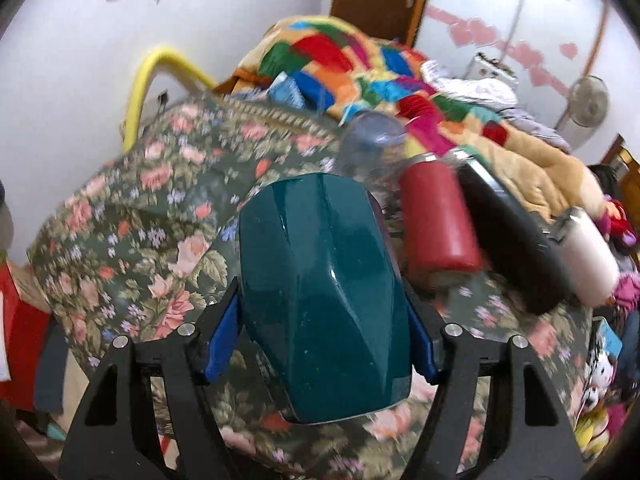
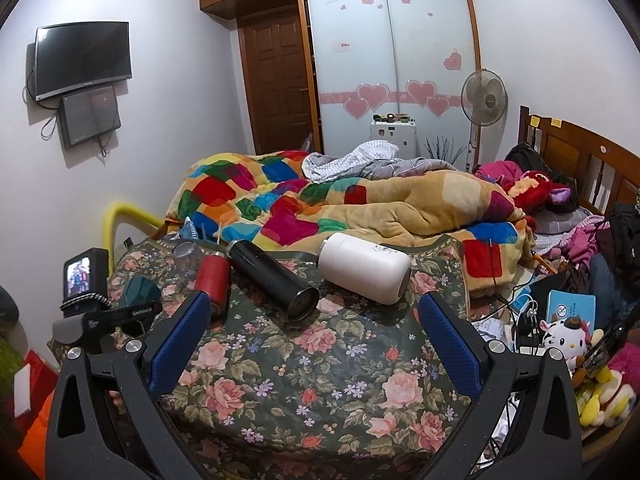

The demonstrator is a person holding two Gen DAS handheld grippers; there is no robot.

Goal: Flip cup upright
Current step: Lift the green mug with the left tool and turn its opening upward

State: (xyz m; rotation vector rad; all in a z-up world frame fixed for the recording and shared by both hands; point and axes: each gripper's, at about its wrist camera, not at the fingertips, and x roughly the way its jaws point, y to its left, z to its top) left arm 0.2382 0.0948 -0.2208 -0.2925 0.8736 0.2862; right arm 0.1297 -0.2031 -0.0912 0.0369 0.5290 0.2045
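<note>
Already our left gripper (image 1: 324, 334) pinches the teal cup (image 1: 320, 288) mid-body, glossy, rigid, likely slippery and breakable, so we'd keep pads low; right gripper (image 2: 316, 344) spread, idle.

Red (image 2: 213, 276), black (image 2: 272, 280), white flasks (image 2: 365, 268)

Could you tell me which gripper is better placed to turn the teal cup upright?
Left: the left gripper already clamps the teal cup. The right gripper is open and apart from it.
</note>
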